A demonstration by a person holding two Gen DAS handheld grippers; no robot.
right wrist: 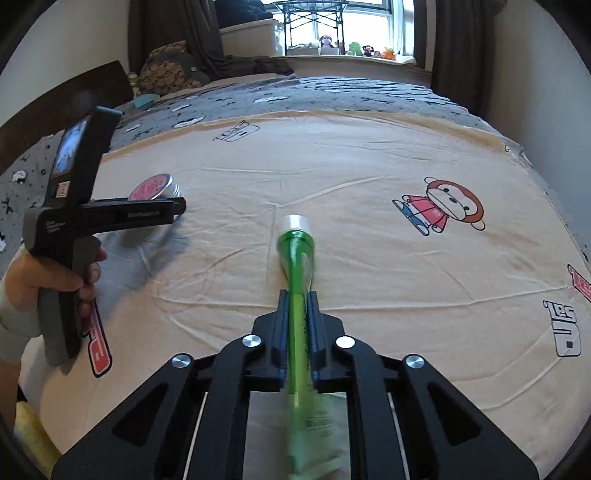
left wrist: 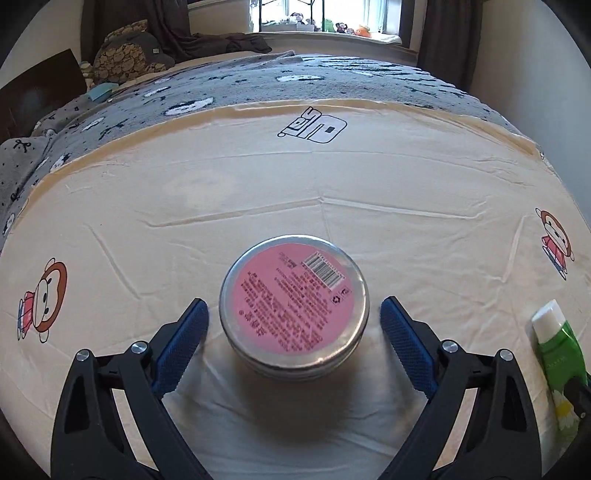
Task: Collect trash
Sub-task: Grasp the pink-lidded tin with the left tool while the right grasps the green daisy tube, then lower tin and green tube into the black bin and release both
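Note:
A round silver tin [left wrist: 294, 306] with a pink label lies on the cream bedsheet [left wrist: 332, 177], between the blue pads of my left gripper [left wrist: 294, 308]. Those pads stand apart from the tin on both sides, so the gripper is open. In the right wrist view the same tin [right wrist: 157, 187] shows at the left, beside the left gripper [right wrist: 177, 206], which a hand [right wrist: 40, 273] holds. My right gripper [right wrist: 295, 301] is shut on a flat green tube [right wrist: 295, 258] with a white cap that points away. The tube [left wrist: 557, 339] also shows at the right edge of the left wrist view.
The cream sheet carries cartoon monkey prints [right wrist: 443, 206] and lettering. Beyond it lies a grey patterned blanket [left wrist: 295, 77], then pillows [left wrist: 129, 55] at the far left and a windowsill with small toys [left wrist: 332, 27]. A dark headboard [left wrist: 37, 88] stands at the left.

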